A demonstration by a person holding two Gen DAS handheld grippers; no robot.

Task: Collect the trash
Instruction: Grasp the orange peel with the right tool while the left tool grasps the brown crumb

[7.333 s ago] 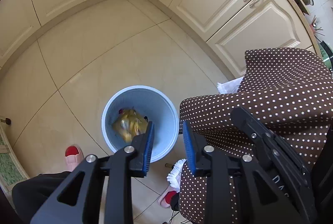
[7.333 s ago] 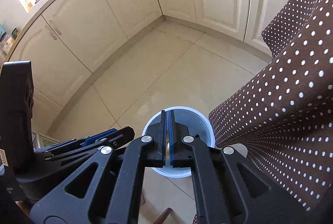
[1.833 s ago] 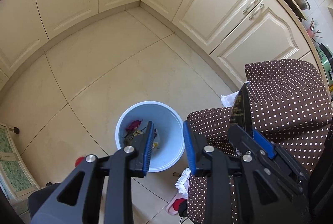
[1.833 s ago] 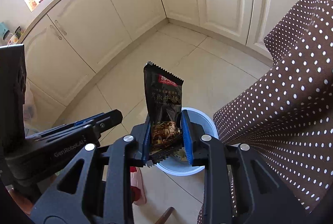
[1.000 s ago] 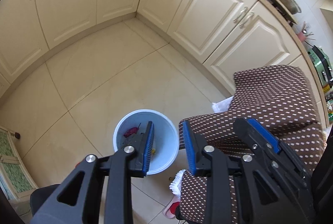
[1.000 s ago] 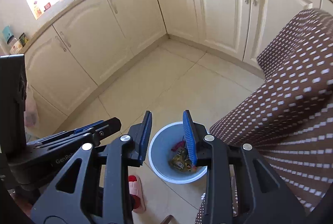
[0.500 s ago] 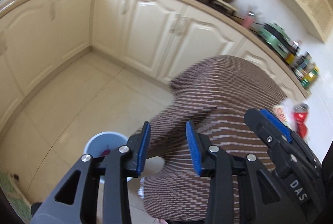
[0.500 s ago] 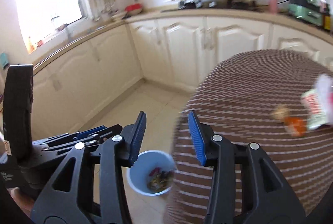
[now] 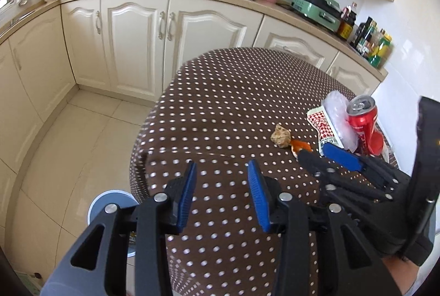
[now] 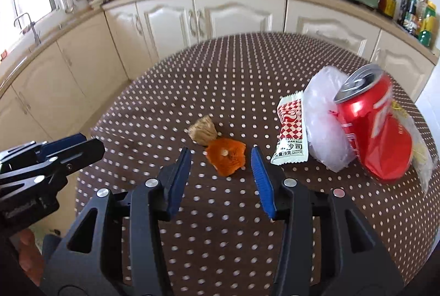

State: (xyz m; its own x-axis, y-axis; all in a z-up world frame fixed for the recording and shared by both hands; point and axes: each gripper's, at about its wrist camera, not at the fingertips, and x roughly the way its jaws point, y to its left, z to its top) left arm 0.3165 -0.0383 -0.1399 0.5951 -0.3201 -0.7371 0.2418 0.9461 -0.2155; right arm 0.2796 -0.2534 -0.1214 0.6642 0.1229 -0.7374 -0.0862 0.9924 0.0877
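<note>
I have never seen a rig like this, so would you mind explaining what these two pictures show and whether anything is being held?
No robot here: a person carries a hand-held two-finger gripper in each hand, each with a fisheye camera looking along its fingers. One picture looks past the left gripper, the other past the right gripper. Both have just been opening and hold nothing. Below them is a table in a dotted cloth with trash on it: an orange peel, a brown lump, a sauce packet, clear plastic and a dented red can. A pale bin stands on the floor.
</note>
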